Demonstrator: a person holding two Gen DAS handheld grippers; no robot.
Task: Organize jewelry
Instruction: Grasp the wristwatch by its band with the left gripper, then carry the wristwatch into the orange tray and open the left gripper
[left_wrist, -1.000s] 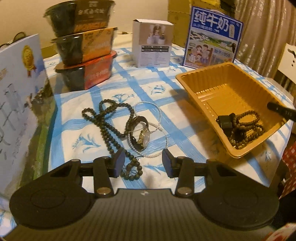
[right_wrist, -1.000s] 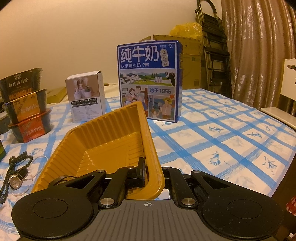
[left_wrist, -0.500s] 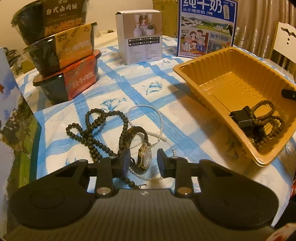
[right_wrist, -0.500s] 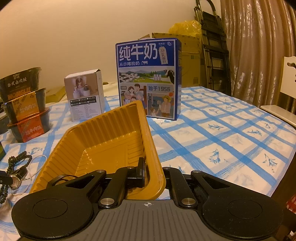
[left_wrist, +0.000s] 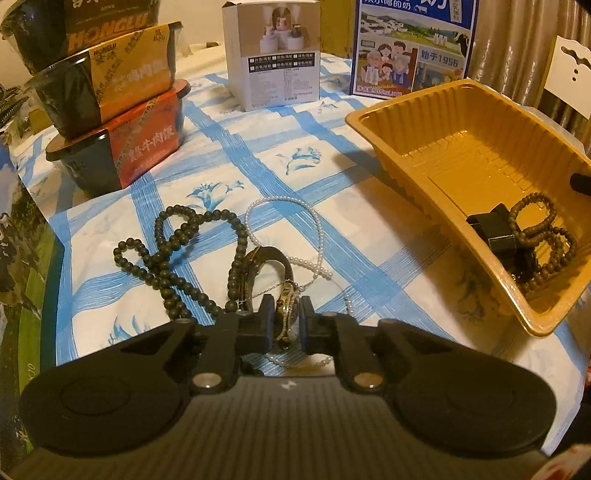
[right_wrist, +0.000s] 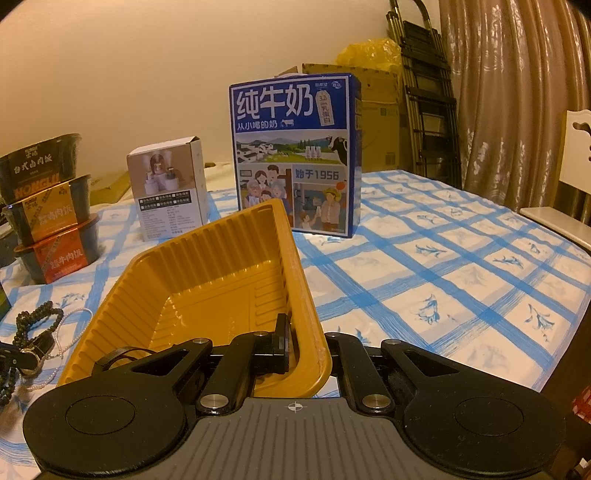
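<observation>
My left gripper (left_wrist: 287, 318) is shut on a gold wristwatch (left_wrist: 286, 312) whose band (left_wrist: 266, 258) lies on the tablecloth. A dark bead necklace (left_wrist: 173, 251) and a white pearl necklace (left_wrist: 314, 236) lie tangled around it. The yellow tray (left_wrist: 436, 122) stands to the right and holds a dark bead bracelet (left_wrist: 546, 240) and a black item (left_wrist: 495, 229). My right gripper (right_wrist: 306, 345) is shut on the tray's near right wall (right_wrist: 299, 280), one finger inside and one outside.
Three stacked instant-meal bowls (left_wrist: 110, 110) stand at the back left. A small white box (left_wrist: 273, 55) and a blue milk carton (right_wrist: 295, 155) stand behind the tray. A picture board lies along the left edge (left_wrist: 18, 258). A white chair (right_wrist: 576, 155) is at the right.
My left gripper moved forward and down over the watch and closed its fingers on the watch face. The right gripper kept its hold on the tray wall.
</observation>
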